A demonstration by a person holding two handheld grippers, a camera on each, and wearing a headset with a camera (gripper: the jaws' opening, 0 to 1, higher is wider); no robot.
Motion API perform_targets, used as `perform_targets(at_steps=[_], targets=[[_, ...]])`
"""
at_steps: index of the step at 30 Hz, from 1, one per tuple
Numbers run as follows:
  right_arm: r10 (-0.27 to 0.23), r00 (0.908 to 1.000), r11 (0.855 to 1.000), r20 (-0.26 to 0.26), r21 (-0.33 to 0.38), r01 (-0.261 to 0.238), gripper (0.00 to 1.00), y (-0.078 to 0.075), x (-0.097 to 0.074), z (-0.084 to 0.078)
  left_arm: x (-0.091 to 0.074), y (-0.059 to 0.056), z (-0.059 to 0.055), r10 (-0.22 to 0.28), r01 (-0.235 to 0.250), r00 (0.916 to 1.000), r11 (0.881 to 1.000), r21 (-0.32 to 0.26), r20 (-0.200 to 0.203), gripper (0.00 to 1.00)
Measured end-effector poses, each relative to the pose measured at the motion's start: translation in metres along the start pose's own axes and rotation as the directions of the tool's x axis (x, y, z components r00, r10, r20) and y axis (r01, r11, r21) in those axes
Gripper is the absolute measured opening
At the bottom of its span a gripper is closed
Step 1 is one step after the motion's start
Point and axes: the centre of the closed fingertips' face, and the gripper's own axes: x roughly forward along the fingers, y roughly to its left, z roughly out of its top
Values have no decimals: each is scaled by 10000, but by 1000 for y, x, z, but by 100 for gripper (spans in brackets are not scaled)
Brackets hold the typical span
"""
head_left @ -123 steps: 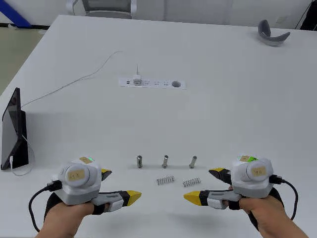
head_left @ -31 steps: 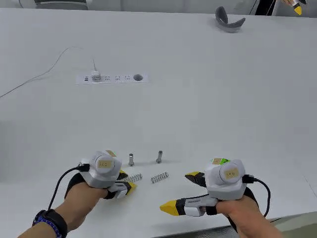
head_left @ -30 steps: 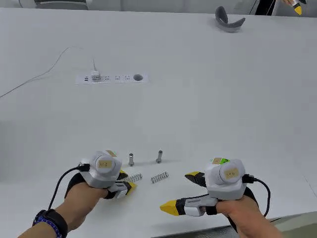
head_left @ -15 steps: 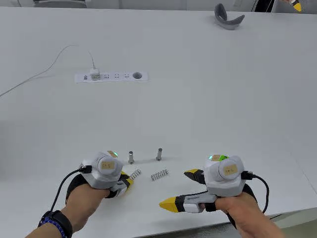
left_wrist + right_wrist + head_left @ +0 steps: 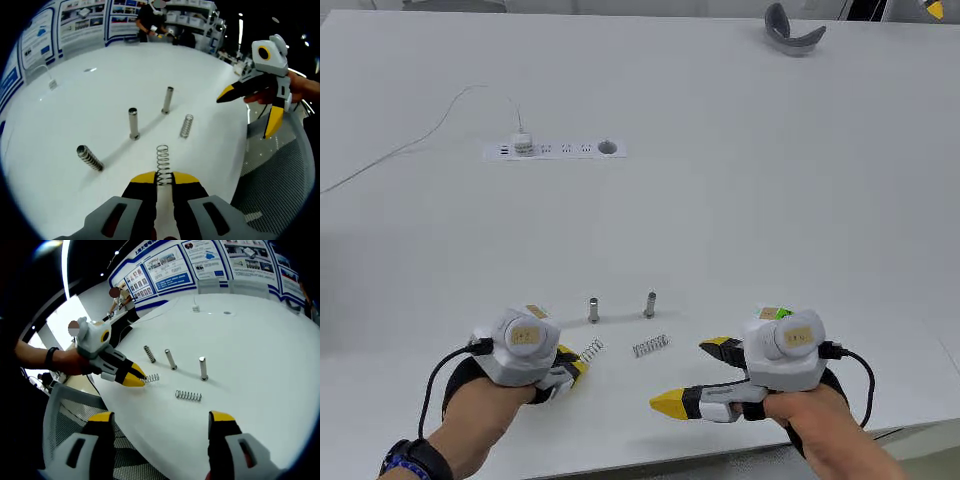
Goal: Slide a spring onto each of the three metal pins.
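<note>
Low in its view, the left gripper (image 5: 164, 177) has pinched a spring (image 5: 162, 158) by its end and swung it round; the right gripper (image 5: 161, 417) gapes open. Two pins (image 5: 133, 122) stand bare.

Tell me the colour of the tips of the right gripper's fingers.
Yellow tips on dark fingers, clearest in the right gripper view.
</note>
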Motion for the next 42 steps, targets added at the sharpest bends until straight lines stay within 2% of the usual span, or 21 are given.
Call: perform_targets(at_steps=[6, 9, 12, 15, 23, 31, 36, 42], targets=[[105, 9999, 9999, -67, -61, -106, 77, 4, 3, -1, -10, -10, -8, -87, 90, 9999, 9989, -461, 82, 11], [161, 9998, 9999, -73, -35, -161, 77, 6, 4, -2, -15, -13, -9, -124, 128, 9999, 9988, -463, 87, 11], [214, 9997, 9998, -86, -27, -214, 77, 8, 4, -2, -20, -13, -6, -115, 134, 9996, 9973, -722, 271, 11], [267, 9996, 9996, -59, -15, -267, 76, 9, 3, -1, -28, -14, 0, -76, 102, 9992, 9978, -649, 404, 11], [438, 9988, 9990, 241, 10, -438, 71, 11, 2, 10, -49, -14, 24, -19, 31, 9960, 9999, -129, 889, 11], [965, 9925, 9952, 746, 88, -974, 64, 21, 6, 33, -61, -26, 47, -367, 274, 9926, 9964, 807, 1155, 11], [1296, 9872, 9916, 928, -73, -1295, 61, 27, 9, 46, -64, -34, 56, -592, 423, 9915, 9888, 1433, 1161, 11], [1664, 9800, 9860, 1088, -119, -1661, 58, 34, 11, 59, -63, -41, 59, -868, 662, 9902, 9817, 1788, 1098, 11]])
